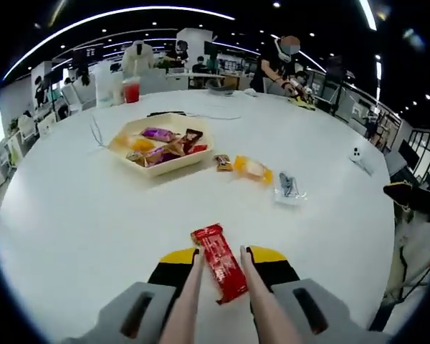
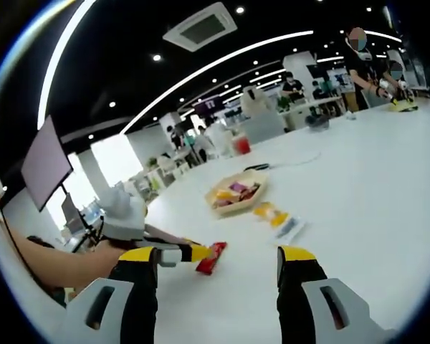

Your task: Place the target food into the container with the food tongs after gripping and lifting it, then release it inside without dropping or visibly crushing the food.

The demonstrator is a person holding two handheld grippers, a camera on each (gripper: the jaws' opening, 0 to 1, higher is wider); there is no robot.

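Note:
A red snack packet (image 1: 218,261) lies on the white table (image 1: 93,215) between the two beige arms of the food tongs (image 1: 191,283). My left gripper (image 1: 223,258) is shut on the tongs, and their tips touch the packet's sides. I cannot tell whether the packet is off the table. The beige tray (image 1: 173,119) with several wrapped snacks sits further off at the upper left. In the right gripper view, my right gripper (image 2: 217,259) is open and holds nothing. There the left gripper (image 2: 161,252) comes in from the left, with the red packet (image 2: 210,258) at its tip and the tray (image 2: 261,188) beyond.
An orange packet (image 1: 252,170), a small brown snack (image 1: 223,163) and a clear packet (image 1: 288,188) lie right of the tray. A red cup (image 1: 131,90) and a cable (image 1: 215,115) are behind it. A person (image 1: 279,68) works at the far edge.

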